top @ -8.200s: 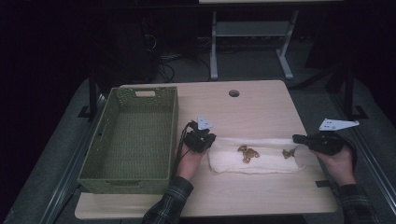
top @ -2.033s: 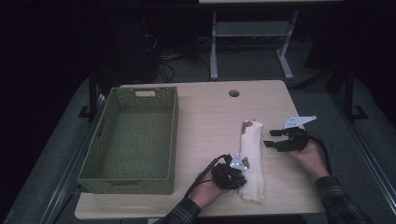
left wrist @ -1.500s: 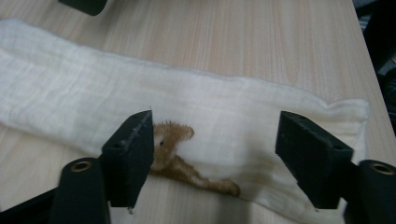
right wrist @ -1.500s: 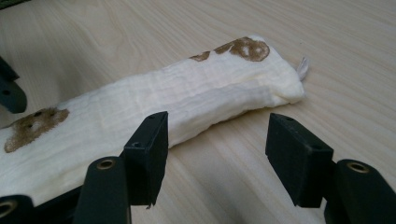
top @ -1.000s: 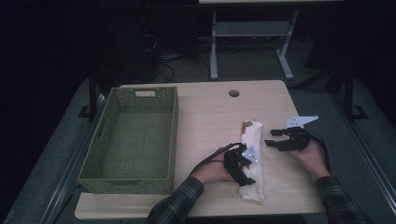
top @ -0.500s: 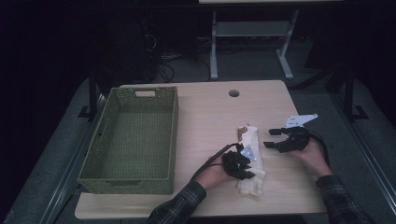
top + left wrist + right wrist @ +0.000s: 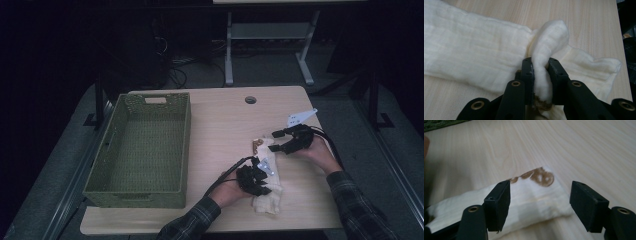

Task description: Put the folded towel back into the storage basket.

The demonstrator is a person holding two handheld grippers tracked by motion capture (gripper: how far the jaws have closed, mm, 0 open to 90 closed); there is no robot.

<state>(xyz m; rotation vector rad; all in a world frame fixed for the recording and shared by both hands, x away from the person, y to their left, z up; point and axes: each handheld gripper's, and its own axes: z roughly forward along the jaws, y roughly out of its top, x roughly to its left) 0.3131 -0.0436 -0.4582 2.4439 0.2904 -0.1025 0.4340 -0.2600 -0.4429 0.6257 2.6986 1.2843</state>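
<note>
- Left gripper (image 7: pixel 261 181) has just closed its jaws, now clenched on a bunched fold of the white cloth (image 7: pixel 266 172) near its near end on the table (image 7: pixel 220 120).
- Right gripper (image 7: pixel 285 141) has shifted to the cloth's far end, jaws spread, straddling it, gripping nothing.
- Likely next: fold, then green basket (image 7: pixel 142 145).

A dim lab: bare worktable (image 7: pixel 220 110), floor cables (image 7: pixel 175 75), metal desk frame (image 7: pixel 265 35).
</note>
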